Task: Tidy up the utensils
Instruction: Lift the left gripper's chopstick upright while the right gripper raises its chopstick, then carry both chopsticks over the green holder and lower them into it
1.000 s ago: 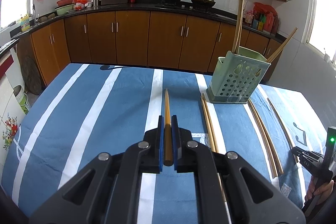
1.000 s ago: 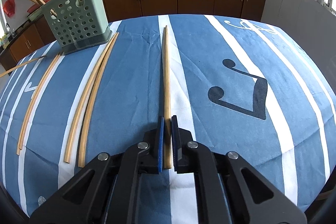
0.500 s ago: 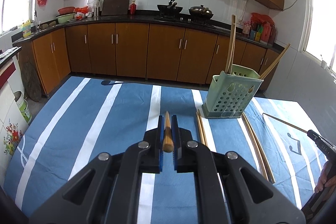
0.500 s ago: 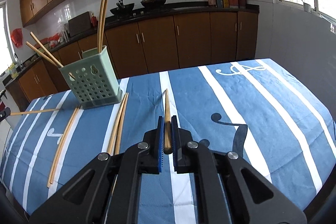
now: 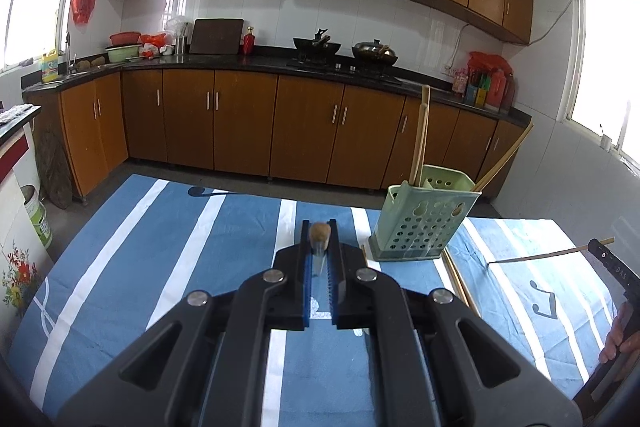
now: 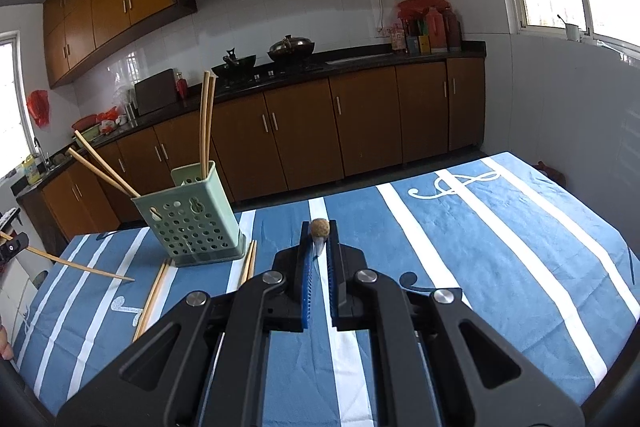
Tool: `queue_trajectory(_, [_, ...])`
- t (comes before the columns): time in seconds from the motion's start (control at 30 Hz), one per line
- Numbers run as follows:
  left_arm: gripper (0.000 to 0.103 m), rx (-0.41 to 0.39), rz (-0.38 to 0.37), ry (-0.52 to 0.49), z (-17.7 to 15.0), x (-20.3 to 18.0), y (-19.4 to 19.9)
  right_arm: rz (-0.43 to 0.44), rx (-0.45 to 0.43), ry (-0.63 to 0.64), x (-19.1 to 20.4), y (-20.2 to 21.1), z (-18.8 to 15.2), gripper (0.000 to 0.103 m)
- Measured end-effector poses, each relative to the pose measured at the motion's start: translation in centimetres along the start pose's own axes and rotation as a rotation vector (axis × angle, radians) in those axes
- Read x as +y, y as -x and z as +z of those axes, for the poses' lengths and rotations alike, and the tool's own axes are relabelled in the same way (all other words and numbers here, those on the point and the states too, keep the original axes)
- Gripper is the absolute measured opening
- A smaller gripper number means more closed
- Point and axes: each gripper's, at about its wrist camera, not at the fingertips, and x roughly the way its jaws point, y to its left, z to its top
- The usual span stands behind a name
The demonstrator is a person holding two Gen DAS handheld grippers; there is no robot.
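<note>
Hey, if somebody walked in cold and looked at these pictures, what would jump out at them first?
Probably each claw gripping a chopstick end-on: the left claw and the right claw each show a round wooden tip between blue pads. Next, the green perforated holder on the blue striped tablecloth, with chopsticks standing and leaning in it. More loose chopsticks lie flat beside its base.
</note>
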Motion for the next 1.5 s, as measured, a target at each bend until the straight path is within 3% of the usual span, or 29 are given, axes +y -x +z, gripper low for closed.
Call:
queue_trajectory(0.63, [0.007,-0.097,-0.079,-0.071,5.0,-3.8,2.7,0.065,-0.121,0.051,2.8,2.2,5.4,0.007])
queue_trajectory(1.0, [0.007,-0.24,-0.162,-0.031,10.7,-8.9,4.5,0.209,-0.242,-0.012,4.8,4.2,9.8,0.007])
queue_trajectory(1.3, [0.007,-0.367,-0.129,0.015,15.7,-11.8,2.1,0.254,-0.324,-0.017,7.4,2.4,12.8,0.007])
queue_trajectory(1.5, [0.007,-0.345,-0.124,0.03,16.1,-12.2,-2.2,0.259,-0.315,-0.018,8.6,-1.1,12.8,0.007])
